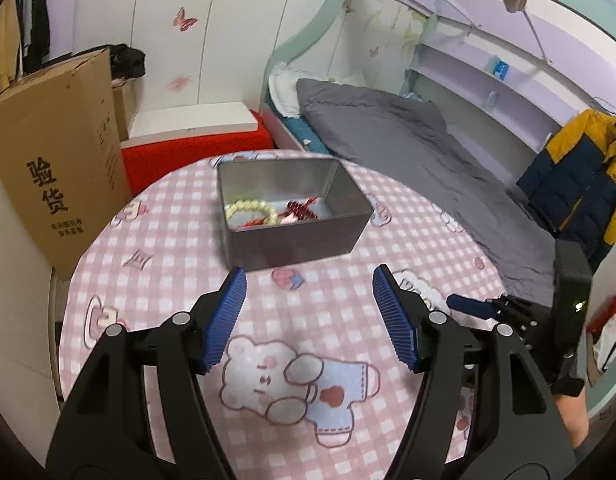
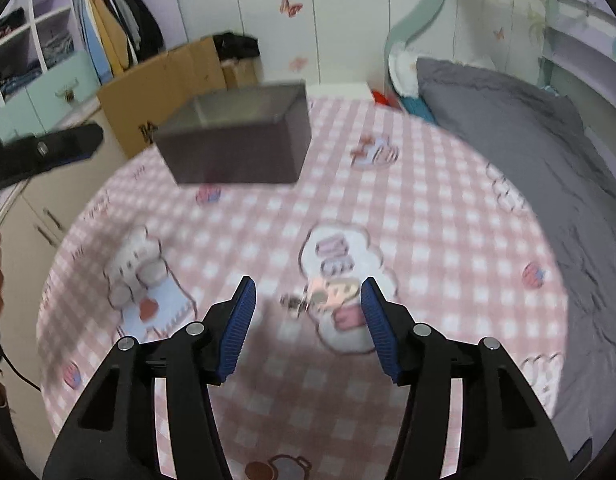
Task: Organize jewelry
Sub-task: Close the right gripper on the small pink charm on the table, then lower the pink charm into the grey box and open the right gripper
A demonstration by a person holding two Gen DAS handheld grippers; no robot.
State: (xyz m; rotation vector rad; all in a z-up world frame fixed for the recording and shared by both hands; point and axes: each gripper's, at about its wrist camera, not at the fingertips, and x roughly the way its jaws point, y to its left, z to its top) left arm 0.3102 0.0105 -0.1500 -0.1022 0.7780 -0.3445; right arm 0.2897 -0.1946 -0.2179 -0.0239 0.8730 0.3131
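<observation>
in the left wrist view the left gripper (image 1: 310, 276) fills the lower half of the frame, its blue ribbed pads spread wide with nothing between them, hanging over a round table (image 1: 408, 240) covered in a pink checked cloth printed with bears; just above the fingertips, in the centre of the frame, sits an open grey metal tin (image 1: 295, 236); inside it, toward the lower left of its floor, lies a pale pearl bracelet (image 1: 249, 211), with red jewelry (image 1: 301, 209) beside it to the right; at the right edge of the frame the right gripper (image 1: 468, 306) shows as a dark shape low over the cloth; a cardboard box (image 1: 55, 160) stands at the left; in the right wrist view, which is blurred, the right gripper (image 2: 307, 286) is also spread open and holds nothing; between its fingertips, on the cloth, lies a small pinkish jewelry piece (image 2: 316, 298), too smeared to identify; the tin (image 2: 243, 148) stands in the upper centre, well apart from it.
</observation>
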